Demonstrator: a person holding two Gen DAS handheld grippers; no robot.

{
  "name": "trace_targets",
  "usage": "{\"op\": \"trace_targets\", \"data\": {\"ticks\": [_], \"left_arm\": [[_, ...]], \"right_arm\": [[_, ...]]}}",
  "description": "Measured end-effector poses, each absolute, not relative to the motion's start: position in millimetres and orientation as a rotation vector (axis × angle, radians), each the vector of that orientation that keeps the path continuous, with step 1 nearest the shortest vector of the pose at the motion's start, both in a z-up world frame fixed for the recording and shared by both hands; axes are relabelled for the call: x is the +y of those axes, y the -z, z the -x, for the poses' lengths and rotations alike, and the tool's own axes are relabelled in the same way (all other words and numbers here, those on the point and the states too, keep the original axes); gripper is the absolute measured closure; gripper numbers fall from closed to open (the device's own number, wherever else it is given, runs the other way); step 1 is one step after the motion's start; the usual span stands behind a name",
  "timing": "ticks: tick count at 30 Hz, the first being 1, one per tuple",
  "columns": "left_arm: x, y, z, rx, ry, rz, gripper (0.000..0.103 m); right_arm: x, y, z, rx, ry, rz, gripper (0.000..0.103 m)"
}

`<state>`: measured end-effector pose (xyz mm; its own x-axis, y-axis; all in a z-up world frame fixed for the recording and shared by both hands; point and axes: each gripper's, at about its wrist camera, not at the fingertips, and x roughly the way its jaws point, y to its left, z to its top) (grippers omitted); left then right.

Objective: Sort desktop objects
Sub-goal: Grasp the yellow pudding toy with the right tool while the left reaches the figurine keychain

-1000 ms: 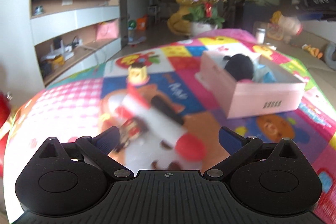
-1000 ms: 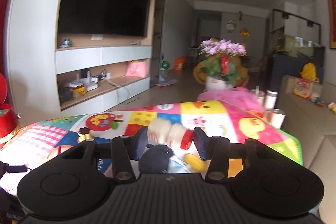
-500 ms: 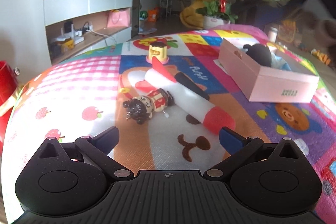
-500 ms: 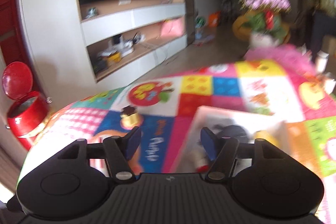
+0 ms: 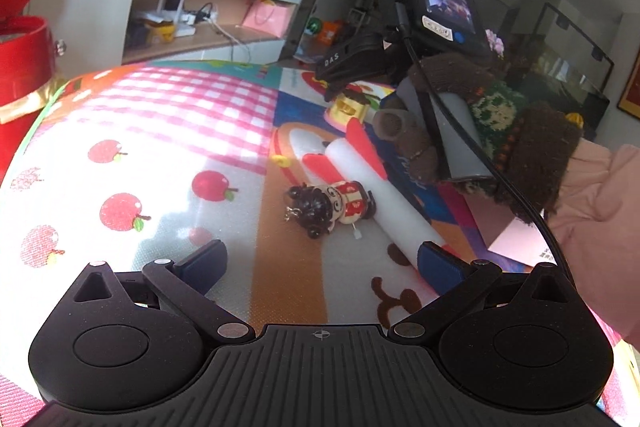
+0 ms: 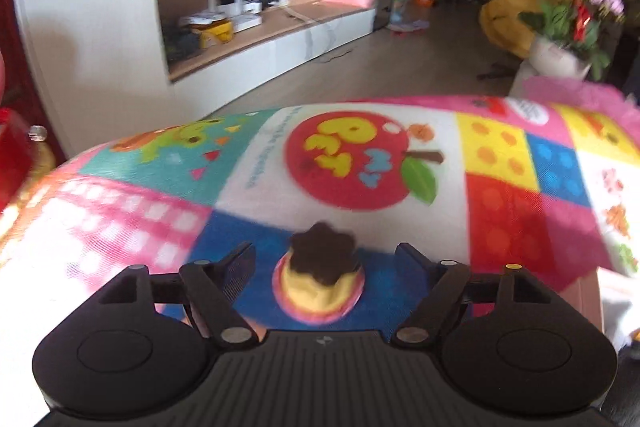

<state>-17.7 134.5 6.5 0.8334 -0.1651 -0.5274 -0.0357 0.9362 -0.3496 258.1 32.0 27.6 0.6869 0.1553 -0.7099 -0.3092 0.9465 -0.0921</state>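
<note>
The little yellow toy with the dark flower-shaped cap (image 6: 320, 275) is what I am going for now: it stands upright on a blue patch of the play mat (image 6: 360, 163), squarely between the fingers of my right gripper (image 6: 324, 267). Those jaws are opening as I come in, with clear mat showing on either side of the toy, so nothing is gripped yet. The step in hand, as I read it, is the approach for a pick. Next I need to settle lower so the pads bracket the yellow body rather than the cap, then close evenly (the picture is smeared, so I cannot judge the height well).

My left gripper (image 5: 320, 263) hangs wide open and empty above the mat. Ahead of it a small figurine in red with a black head (image 5: 332, 203) lies on its side, touching a white rocket with red fins (image 5: 372, 195). From that camera I see my gloved right hand (image 5: 480, 131) carrying its gripper (image 5: 340, 91) down over the yellow toy (image 5: 348, 111). The pink box (image 5: 520, 243) shows only as a corner behind the sleeve.
</note>
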Motion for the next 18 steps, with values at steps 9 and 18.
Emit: {"op": "trace_targets", "data": {"ticks": [9,18], "left_arm": [[131.2,-7.4,18.6,0.581,0.081,0.345,0.0],[112.3,-10.2,14.6,0.605,0.044,0.221,0.0]], "right_arm": [[-21.9,-65.7,-208.6,0.793,-0.387,0.114,0.064],[-149.5,-99.2,-43.7,0.709,-0.444,0.117,0.064]]}}
